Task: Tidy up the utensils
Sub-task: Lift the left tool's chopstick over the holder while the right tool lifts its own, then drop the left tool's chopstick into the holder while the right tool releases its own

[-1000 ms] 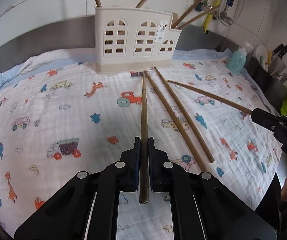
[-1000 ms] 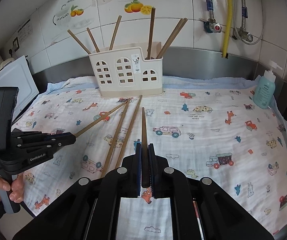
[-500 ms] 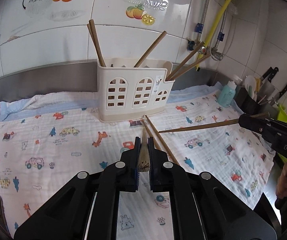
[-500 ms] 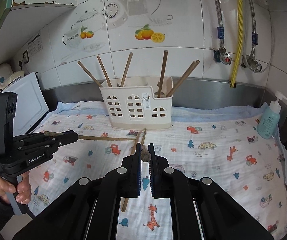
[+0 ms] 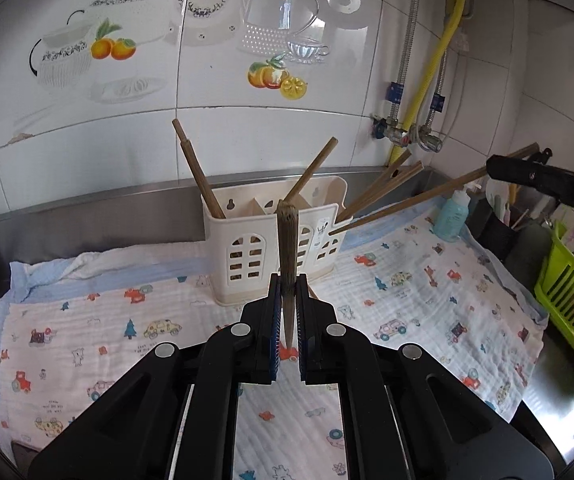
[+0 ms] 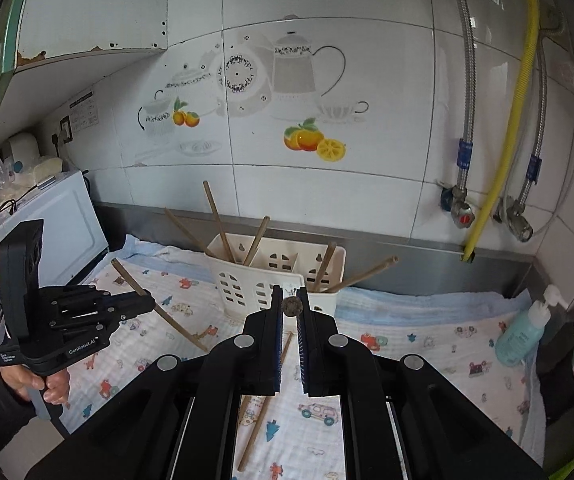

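A cream utensil holder (image 5: pixel 247 256) stands at the back of the cartoon-print cloth (image 5: pixel 87 340), with several brown chopsticks leaning in it. My left gripper (image 5: pixel 288 288) is shut on a chopstick (image 5: pixel 288 240) that is lifted off the cloth, in front of the holder. In the same view my right gripper (image 5: pixel 499 168) holds a chopstick (image 5: pixel 407 204) whose tip is near the holder's right end. In the right wrist view my right gripper (image 6: pixel 291 300) is shut on that chopstick (image 6: pixel 291 305), seen end-on before the holder (image 6: pixel 243 280). My left gripper (image 6: pixel 143 304) shows at left with its chopstick (image 6: pixel 167 316). Two chopsticks (image 6: pixel 263 408) lie on the cloth.
A teal soap bottle (image 6: pixel 523 332) stands at the right edge of the cloth, beside a dark pot of utensils. A green rack (image 5: pixel 563 292) is further right. A white appliance (image 6: pixel 59 224) sits at the left. Pipes and a yellow hose (image 6: pixel 503 140) run down the tiled wall.
Both grippers have risen from the cloth, each lifting its chopstick with it. The holder now sits closer and lower in both views, and more of the wall shows.
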`<state>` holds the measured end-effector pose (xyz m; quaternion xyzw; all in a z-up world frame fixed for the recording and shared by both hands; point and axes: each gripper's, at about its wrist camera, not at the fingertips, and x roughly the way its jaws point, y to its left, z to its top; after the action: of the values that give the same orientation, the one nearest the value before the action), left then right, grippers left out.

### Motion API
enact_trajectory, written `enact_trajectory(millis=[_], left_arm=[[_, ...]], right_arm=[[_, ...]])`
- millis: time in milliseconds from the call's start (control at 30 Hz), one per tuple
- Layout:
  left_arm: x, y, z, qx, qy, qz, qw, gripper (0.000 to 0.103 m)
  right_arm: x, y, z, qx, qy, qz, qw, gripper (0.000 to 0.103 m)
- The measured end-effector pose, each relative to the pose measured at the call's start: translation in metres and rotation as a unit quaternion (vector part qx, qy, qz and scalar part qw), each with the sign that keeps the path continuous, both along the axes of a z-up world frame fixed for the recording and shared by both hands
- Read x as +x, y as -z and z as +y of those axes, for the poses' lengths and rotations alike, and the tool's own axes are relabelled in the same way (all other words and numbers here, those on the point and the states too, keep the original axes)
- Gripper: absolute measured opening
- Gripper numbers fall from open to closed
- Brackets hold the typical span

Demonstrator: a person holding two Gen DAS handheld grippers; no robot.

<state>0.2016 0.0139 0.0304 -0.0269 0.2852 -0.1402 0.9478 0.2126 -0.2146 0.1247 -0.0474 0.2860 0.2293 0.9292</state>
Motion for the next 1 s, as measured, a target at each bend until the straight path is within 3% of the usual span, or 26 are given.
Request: enact_trajectory(millis=[233,533,800,1000], left_arm=[[0.004,-0.034,-0.001,0.009,0.009,-0.032,0.9994,0.006],[0.011,-0.101,0.006,0.007,-0.005,-0.103,0.9946,0.006],[0.039,-0.14,0.009,0.004,-0.024,-0.14,0.9898,0.006],[0.07,-0.138,0.008,0.014,-0.037,-0.128,0.991,0.006]], right_arm=[[0.025,-0.036,0.002,-0.026,0.0,-0.006,1.0,0.007],[0.061,-0.028,0.019,-0.066,0.005,0.009,0.998,0.007],[0.075,-0.033,0.023,-0.042,-0.002,-0.001,0.999,0.006],[0.086,-0.052,0.023,-0.012,0.006,-0.029,0.999,0.006]])
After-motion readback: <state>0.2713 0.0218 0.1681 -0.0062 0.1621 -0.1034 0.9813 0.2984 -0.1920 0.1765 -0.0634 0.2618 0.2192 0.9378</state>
